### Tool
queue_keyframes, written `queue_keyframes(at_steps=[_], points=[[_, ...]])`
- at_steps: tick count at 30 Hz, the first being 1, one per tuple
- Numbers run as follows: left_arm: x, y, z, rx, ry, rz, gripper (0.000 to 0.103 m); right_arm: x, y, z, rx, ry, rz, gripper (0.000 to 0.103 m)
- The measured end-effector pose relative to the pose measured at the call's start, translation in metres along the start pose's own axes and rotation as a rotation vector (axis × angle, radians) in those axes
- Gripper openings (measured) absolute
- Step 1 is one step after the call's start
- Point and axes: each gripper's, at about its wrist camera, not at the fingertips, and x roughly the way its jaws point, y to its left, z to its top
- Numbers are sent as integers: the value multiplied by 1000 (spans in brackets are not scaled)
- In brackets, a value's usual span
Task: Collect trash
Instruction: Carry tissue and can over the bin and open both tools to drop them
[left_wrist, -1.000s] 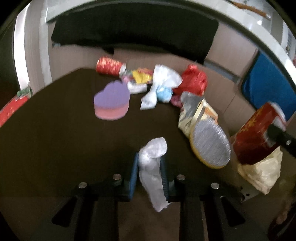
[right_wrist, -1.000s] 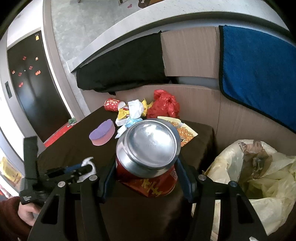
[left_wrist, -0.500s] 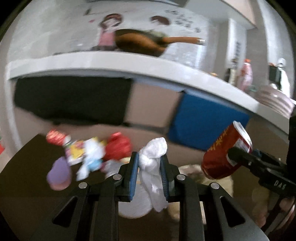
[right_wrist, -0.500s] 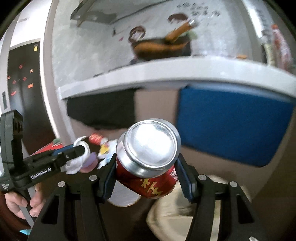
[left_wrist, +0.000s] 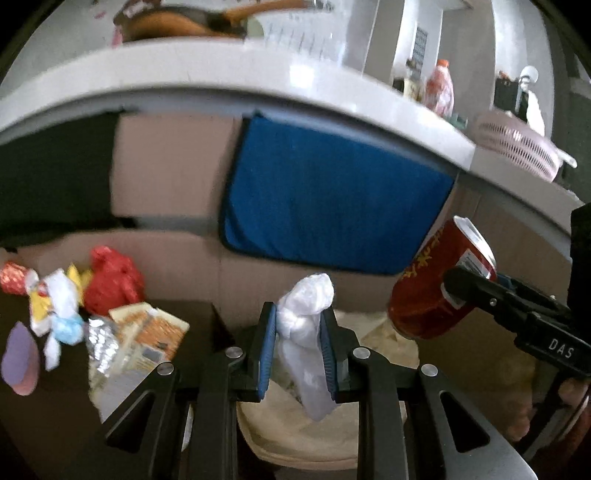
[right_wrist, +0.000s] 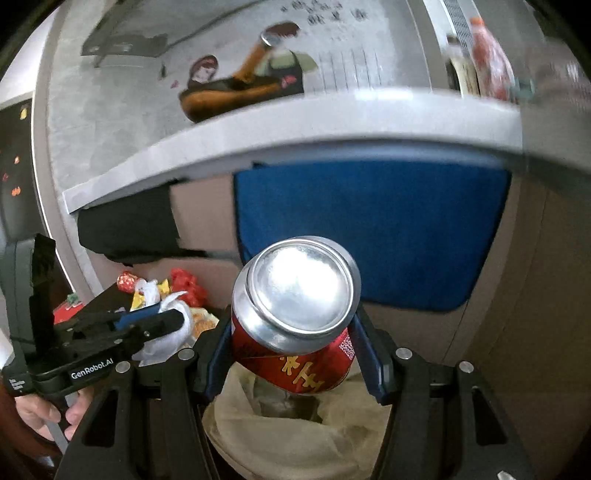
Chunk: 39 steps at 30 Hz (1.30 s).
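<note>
- My left gripper (left_wrist: 297, 343) pinches the tissue (left_wrist: 304, 332); my right gripper (right_wrist: 295, 354) clamps the can (right_wrist: 295, 314), both above the bag (right_wrist: 280, 443).
- I'd centre each over the bag's mouth, then release low, one at a time.

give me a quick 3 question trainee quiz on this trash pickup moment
1. True or false: the left gripper is shut on a crumpled white tissue wad.
2. What does the right gripper hold? A. a purple heart-shaped box. B. a red aluminium drink can with gold lettering. C. a blue towel.
3. Fill in: in the right wrist view, straight below the held can lies the open mouth of a cream plastic ____.

Key: 1 true; 2 B; 3 bag. Other litter, such as the crumpled red plastic wrapper and the orange snack packet, lies on the dark brown table.
</note>
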Motion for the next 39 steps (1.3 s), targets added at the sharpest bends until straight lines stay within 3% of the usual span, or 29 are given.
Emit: queue_keyframes(at_steps=[5,13,17,22,28,39], points=[[26,3,-6,-11,48,-9,24,24,-14,-12,46,60,8,56],[48,5,-13,-12,88,-51,25,37,-25,-25,81,85,3,56],[66,13,-20,-27,124,-101,49,41,-34,-32,114,80,-6,62],[68,19,-24,-5,154,-112,51,46,-46,-39,187,83,2,67],[39,47,-23,-63,80,16,51,38,-43,-43,201,58,-32,67],[-25,120,-43,-159,43,195,51,36,-4,-57,127,69,-49,67]])
